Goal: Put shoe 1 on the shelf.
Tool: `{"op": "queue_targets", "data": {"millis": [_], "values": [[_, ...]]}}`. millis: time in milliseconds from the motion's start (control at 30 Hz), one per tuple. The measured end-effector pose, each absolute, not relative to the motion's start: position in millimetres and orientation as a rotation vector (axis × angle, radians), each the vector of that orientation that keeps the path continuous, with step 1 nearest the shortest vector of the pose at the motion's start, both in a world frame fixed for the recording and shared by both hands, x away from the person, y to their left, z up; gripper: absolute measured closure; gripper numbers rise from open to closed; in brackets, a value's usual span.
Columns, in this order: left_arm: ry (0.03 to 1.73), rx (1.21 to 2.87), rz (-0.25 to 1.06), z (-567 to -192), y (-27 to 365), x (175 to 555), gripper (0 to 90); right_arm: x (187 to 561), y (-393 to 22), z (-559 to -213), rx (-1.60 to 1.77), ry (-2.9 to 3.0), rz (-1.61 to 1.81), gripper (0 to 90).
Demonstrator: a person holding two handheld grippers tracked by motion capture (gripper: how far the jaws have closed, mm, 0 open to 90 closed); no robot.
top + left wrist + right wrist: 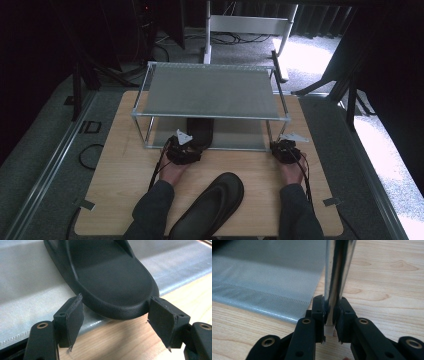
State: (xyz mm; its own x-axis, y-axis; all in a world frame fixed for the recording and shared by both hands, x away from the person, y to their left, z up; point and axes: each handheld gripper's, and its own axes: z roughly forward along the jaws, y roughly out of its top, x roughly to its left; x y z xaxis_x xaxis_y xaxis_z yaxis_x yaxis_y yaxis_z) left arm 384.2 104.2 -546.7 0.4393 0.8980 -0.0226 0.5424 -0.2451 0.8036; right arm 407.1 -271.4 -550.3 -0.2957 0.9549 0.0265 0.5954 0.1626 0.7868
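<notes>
A black slipper (110, 277) lies on the lower grey shelf (27, 287) of a metal shoe rack (210, 90), with its heel overhanging the wooden table (125, 340). My left gripper (116, 297) is open, and its fingertips (75, 315) flank the heel without clamping it. In the high view the left gripper (187, 145) sits at the rack's front, by that slipper (200, 131). My right gripper (332, 300) is shut on the rack's chrome front right leg (337, 270), just above its white foot. From above, the right gripper (285, 149) is at that corner. A second black slipper (210, 205) lies on the table between the person's forearms.
The rack's upper shelf (210, 92) overhangs the lower one. The table's front edge (200, 235) runs just behind the second slipper. Cables (92, 155) hang off the table's left side. A desk frame (247, 25) stands on the floor behind.
</notes>
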Motion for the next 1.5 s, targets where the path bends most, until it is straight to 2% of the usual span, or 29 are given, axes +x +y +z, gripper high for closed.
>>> {"op": "queue_targets", "data": {"millis": [200, 500, 700, 833, 1067, 1500], "values": [[1.231, 1.912, 0.551, -549.9, 110.9, 386.2, 30.5, 407.1, -271.7, -550.3, 1.464, 1.963, 0.981, 79.1], [1.221, 1.925, 0.519, -557.2, 133.5, 388.9, 26.5, 407.5, -272.3, -549.6, 1.464, 1.971, 0.979, 78.3], [1.214, 1.935, 0.487, -558.6, 137.7, 392.0, 26.6, 399.6, -274.1, -547.2, 1.481, 1.957, 0.987, 66.7], [1.212, 1.949, 0.475, -559.4, 137.9, 393.0, 26.6, 392.1, -276.7, -544.2, 1.483, 1.949, 0.986, 63.0], [1.202, 1.966, 0.471, -559.6, 138.6, 393.5, 26.8, 367.6, -276.1, -538.1, 1.463, 1.975, 1.025, 59.2], [1.205, 1.968, 0.477, -559.7, 138.1, 393.4, 27.1, 309.4, -235.1, -535.2, 1.318, 2.143, 1.107, 54.6]]}}
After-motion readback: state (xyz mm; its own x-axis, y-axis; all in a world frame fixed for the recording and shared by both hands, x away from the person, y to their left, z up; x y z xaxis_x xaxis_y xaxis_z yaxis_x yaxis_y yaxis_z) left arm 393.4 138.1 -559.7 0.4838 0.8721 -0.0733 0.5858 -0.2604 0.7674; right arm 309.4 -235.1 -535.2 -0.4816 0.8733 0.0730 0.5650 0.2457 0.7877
